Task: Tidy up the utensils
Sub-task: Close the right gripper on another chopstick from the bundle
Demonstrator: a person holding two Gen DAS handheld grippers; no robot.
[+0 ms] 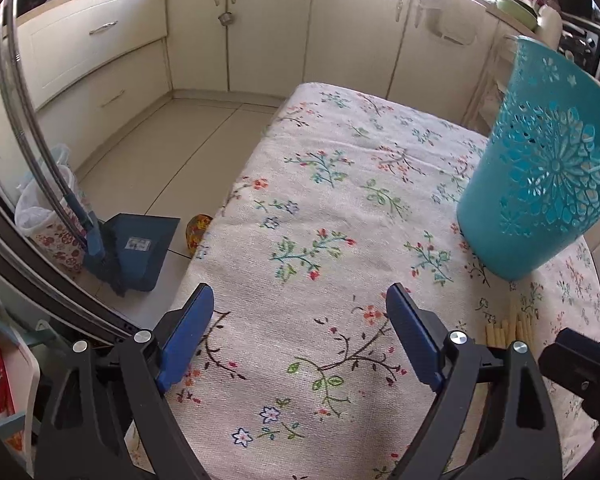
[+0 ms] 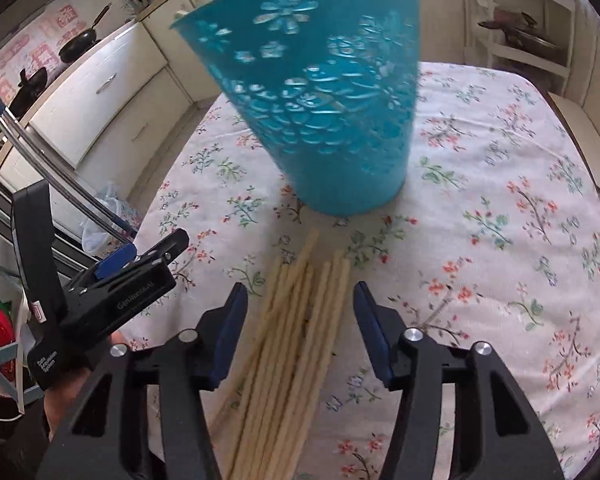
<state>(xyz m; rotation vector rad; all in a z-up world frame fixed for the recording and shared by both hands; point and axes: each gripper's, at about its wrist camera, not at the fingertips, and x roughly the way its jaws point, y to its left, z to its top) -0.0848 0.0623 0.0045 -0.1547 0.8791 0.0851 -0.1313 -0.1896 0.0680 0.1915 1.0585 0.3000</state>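
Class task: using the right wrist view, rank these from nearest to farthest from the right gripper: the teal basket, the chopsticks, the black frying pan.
From the right gripper:
1. Chopsticks, lying between its open jaws.
2. Teal basket, just ahead on the tablecloth.
3. Black frying pan, far left on the counter.

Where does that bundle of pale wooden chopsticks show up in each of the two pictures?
Left wrist view: only the tips of the pale wooden chopsticks peek out at lower right, beside the left gripper's right-hand finger.
Right wrist view: chopsticks lie bottom centre, between the open jaws.
Shared landmark: the teal perforated plastic basket, just beyond the chopsticks.
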